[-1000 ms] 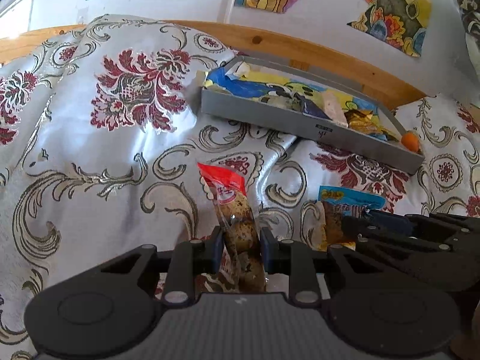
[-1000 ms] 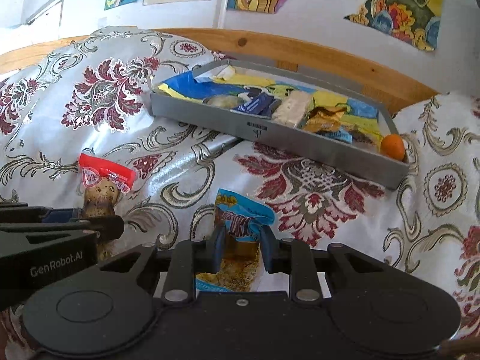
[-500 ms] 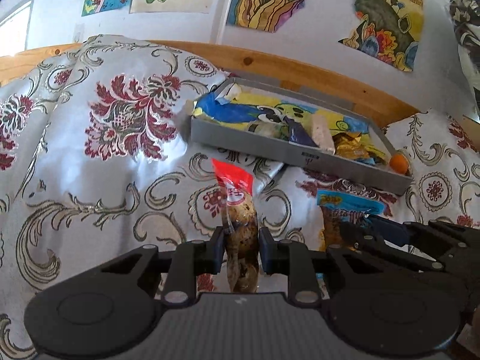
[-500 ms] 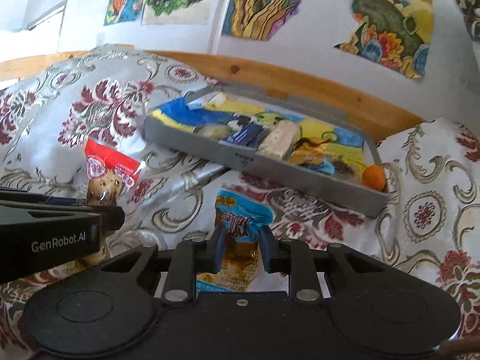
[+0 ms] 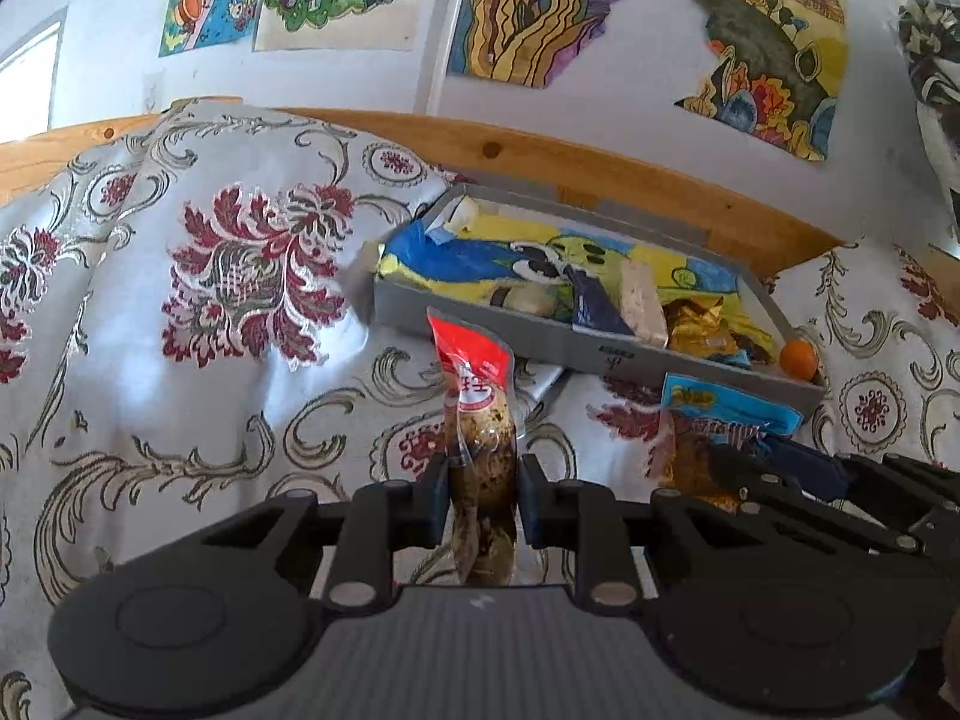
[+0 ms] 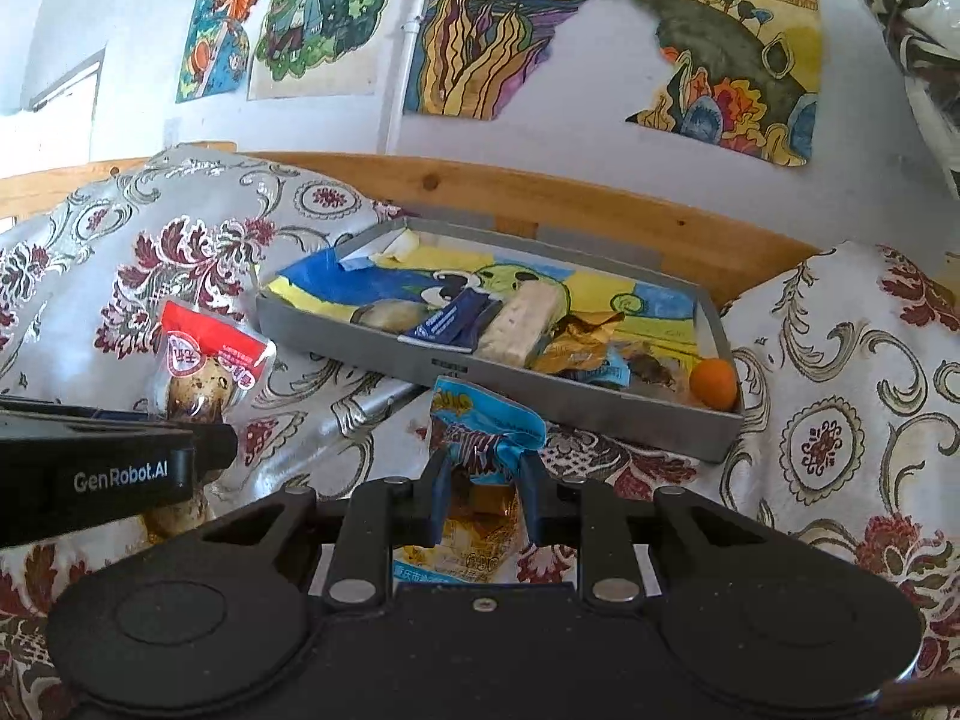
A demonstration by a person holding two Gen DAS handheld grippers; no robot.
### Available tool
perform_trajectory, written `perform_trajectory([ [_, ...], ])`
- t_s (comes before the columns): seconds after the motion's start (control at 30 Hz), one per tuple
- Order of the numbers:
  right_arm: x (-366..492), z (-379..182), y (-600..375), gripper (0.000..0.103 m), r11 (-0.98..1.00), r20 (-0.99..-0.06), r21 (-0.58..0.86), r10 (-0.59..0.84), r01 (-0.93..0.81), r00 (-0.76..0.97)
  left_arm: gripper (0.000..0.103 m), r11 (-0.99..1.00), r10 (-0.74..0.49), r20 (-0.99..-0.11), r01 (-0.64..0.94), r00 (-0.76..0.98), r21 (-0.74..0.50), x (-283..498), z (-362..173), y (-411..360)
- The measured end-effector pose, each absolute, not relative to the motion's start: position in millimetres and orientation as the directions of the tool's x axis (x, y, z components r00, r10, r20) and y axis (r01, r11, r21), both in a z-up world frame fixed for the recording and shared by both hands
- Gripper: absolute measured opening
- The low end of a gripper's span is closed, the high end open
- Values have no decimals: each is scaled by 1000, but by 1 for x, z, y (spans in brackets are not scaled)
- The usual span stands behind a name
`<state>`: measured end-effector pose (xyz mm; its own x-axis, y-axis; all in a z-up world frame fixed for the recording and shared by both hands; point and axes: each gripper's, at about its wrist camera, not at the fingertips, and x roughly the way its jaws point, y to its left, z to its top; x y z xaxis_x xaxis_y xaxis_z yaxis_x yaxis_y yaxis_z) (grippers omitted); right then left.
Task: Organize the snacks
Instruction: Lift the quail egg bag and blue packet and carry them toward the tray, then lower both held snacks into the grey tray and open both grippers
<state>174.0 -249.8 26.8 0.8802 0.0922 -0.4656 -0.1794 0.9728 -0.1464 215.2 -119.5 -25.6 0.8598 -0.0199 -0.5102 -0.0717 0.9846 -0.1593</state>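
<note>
My left gripper point(image 5: 480, 489) is shut on a red-topped packet of speckled eggs point(image 5: 480, 414), held upright above the floral bedspread. My right gripper point(image 6: 480, 480) is shut on a blue-topped snack packet point(image 6: 486, 438), also lifted. In the right wrist view the red-topped packet point(image 6: 201, 369) and the left gripper's body show at the left. In the left wrist view the blue-topped packet point(image 5: 720, 414) and the right gripper show at the right. A grey tray point(image 5: 540, 336) point(image 6: 480, 369) lies ahead, holding several snacks and a small orange point(image 6: 713, 383).
The floral bedspread point(image 5: 228, 276) is rumpled and rises in a hump at the left. A wooden rail point(image 6: 570, 198) runs behind the tray, below a white wall with colourful pictures point(image 6: 480, 30). A pale bar point(image 6: 528, 324) and a dark blue packet point(image 6: 450, 321) lie inside the tray.
Both grippers have risen and come nearer the tray, each carrying its packet. The view has tilted up, so more of the wall shows.
</note>
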Motion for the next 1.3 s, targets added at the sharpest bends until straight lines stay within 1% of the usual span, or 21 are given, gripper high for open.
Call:
perform_trajectory([
  [0.17,176,33,-252,25,974,-421,-159,82,-163,903,25,985,-24,-486,-63,874,-162,223,-13,-121],
  [0.37,190,54,-263,26,979,-296,-154,86,-136,951,25,984,-31,-440,-50,898,-170,249,12,-123],
  [0.53,219,69,-278,26,988,-195,-99,101,-122,976,25,985,-49,-405,-22,913,-170,286,37,-130],
  [0.63,239,74,-289,26,993,-172,-56,94,-104,981,25,988,-61,-397,-2,916,-156,310,48,-140],
  [0.87,282,64,-319,26,999,-195,40,35,-28,980,25,985,-111,-384,51,917,-163,362,60,-164],
  [1.03,300,50,-338,26,994,-250,110,7,21,968,25,983,-132,-419,65,898,-170,390,50,-177],
  [1.17,306,42,-344,26,992,-279,121,-7,43,960,26,985,-126,-444,58,887,-164,406,35,-184],
  [1.3,311,39,-347,27,991,-286,117,-27,63,958,26,981,-124,-469,38,874,-189,417,22,-183],
])
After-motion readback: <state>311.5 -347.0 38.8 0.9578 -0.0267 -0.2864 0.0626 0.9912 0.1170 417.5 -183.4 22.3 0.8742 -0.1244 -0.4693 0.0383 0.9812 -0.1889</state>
